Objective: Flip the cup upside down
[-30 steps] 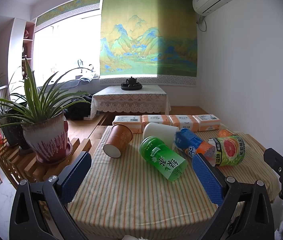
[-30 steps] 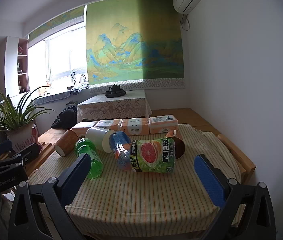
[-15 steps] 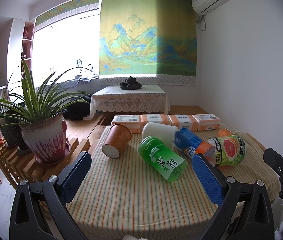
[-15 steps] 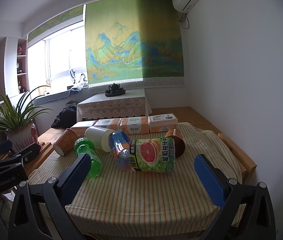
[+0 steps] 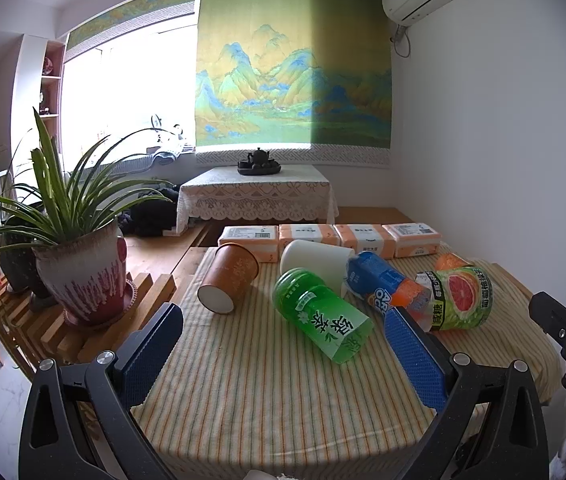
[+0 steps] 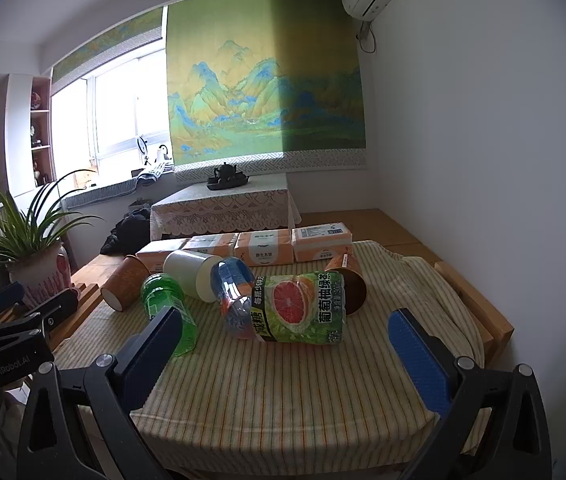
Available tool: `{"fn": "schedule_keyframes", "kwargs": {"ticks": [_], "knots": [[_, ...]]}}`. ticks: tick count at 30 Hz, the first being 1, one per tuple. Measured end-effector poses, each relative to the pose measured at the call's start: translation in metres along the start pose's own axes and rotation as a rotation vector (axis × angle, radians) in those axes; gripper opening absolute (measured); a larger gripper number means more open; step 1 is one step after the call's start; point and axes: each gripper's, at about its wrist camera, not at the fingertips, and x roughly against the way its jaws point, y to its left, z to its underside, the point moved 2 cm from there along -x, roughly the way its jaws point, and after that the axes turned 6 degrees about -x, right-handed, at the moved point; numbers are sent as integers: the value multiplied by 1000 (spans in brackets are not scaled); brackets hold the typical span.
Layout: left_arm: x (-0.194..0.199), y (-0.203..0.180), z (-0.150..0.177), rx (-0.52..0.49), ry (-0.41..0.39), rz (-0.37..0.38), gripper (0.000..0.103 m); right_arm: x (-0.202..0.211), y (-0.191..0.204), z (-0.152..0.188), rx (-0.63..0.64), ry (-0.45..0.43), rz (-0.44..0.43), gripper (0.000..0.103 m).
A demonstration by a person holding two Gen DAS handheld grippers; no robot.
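Observation:
Several cups lie on their sides on a striped tablecloth (image 5: 243, 392): a brown paper cup (image 5: 229, 282), a white cup (image 5: 317, 260), a green cup (image 5: 321, 316), a blue cup (image 5: 379, 288), a grapefruit-label cup (image 5: 459, 298) and an orange cup (image 5: 449, 260) behind it. In the right wrist view they are the brown cup (image 6: 125, 288), white cup (image 6: 191, 274), green cup (image 6: 167, 302), blue cup (image 6: 233, 296), grapefruit cup (image 6: 303, 306) and a second brown cup (image 6: 351, 284). My left gripper (image 5: 283, 356) is open and empty, short of the green cup. My right gripper (image 6: 285, 360) is open and empty, short of the grapefruit cup.
Several tissue packs (image 5: 329, 238) line the table's far edge. A potted plant (image 5: 83, 276) stands on a wooden rack at the left. A lace-covered table with a teapot (image 5: 257, 196) stands behind. The wall is at the right.
Both grippers have shifted very slightly; the scene has barely moved in view. No cup has moved.

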Motion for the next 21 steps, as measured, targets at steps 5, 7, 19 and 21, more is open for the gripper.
{"fn": "schedule_keyframes", "kwargs": {"ticks": [5, 7, 19, 21], "knots": [[-8, -1, 1, 0, 13, 7, 102, -5, -6, -1, -7, 8, 7, 102], [-11, -2, 1, -1, 21, 11, 102, -8, -9, -2, -10, 16, 8, 102], [-39, -16, -14, -42, 80, 62, 102, -32, -57, -12, -99, 93, 15, 102], [-43, -22, -19, -57, 81, 68, 102, -37, -68, -15, -115, 110, 12, 102]]}}
